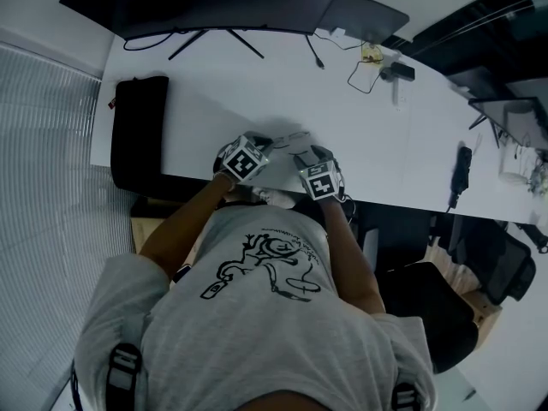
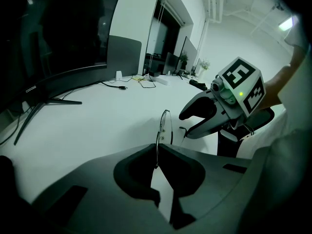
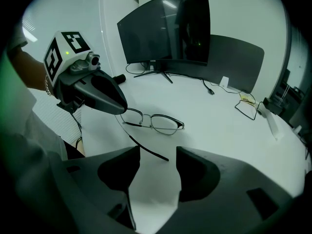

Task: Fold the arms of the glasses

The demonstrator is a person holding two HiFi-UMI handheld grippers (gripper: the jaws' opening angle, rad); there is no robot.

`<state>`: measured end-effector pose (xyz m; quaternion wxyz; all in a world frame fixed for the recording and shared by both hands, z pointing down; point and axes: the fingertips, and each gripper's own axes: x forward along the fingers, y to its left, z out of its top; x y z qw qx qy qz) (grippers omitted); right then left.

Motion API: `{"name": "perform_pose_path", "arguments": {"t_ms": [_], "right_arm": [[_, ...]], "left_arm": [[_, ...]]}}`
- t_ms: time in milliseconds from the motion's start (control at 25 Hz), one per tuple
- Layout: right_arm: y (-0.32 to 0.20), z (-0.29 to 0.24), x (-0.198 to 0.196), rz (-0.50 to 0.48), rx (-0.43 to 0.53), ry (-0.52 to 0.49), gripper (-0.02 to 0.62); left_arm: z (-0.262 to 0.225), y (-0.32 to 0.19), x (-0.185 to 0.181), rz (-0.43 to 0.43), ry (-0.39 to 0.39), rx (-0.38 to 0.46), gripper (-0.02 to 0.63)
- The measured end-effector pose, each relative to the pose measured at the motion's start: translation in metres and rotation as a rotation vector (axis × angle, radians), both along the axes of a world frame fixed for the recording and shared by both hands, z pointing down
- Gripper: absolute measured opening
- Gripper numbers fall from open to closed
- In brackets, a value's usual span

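Thin metal-framed glasses (image 3: 158, 122) lie on the white desk (image 1: 214, 92) near its front edge, between my two grippers. My left gripper (image 2: 157, 147) is shut on the frame's end by the hinge; in the right gripper view its dark jaws cover that end. One arm (image 3: 146, 149) sticks out unfolded from there and its tip lies between the parted jaws of my right gripper (image 3: 158, 150), which is open and holds nothing. In the head view both grippers, left (image 1: 267, 146) and right (image 1: 301, 152), sit close together over the glasses (image 1: 291, 137).
A large curved monitor (image 1: 231, 2) stands at the back of the desk, cables (image 1: 364, 75) to its right. A black pad (image 1: 137, 131) lies at the left end and a black handheld item (image 1: 461, 174) at the right. The desk's front edge runs just under the grippers.
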<state>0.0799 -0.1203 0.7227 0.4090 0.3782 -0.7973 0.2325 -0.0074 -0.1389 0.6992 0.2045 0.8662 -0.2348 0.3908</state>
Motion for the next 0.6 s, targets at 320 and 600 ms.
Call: {"name": "perform_pose_path", "arguments": {"t_ms": [320,600], "right_arm": [[-0.008,0.003,0.003,0.017,-0.002,-0.001,0.242],[-0.016,0.003,0.005,0.023,0.001,-0.001,0.242]], "left_arm": [[0.000,0.001,0.002,0.014,-0.003,-0.007,0.032],[-0.003,0.002,0.005,0.025,0.002,-0.017,0.032]]}}
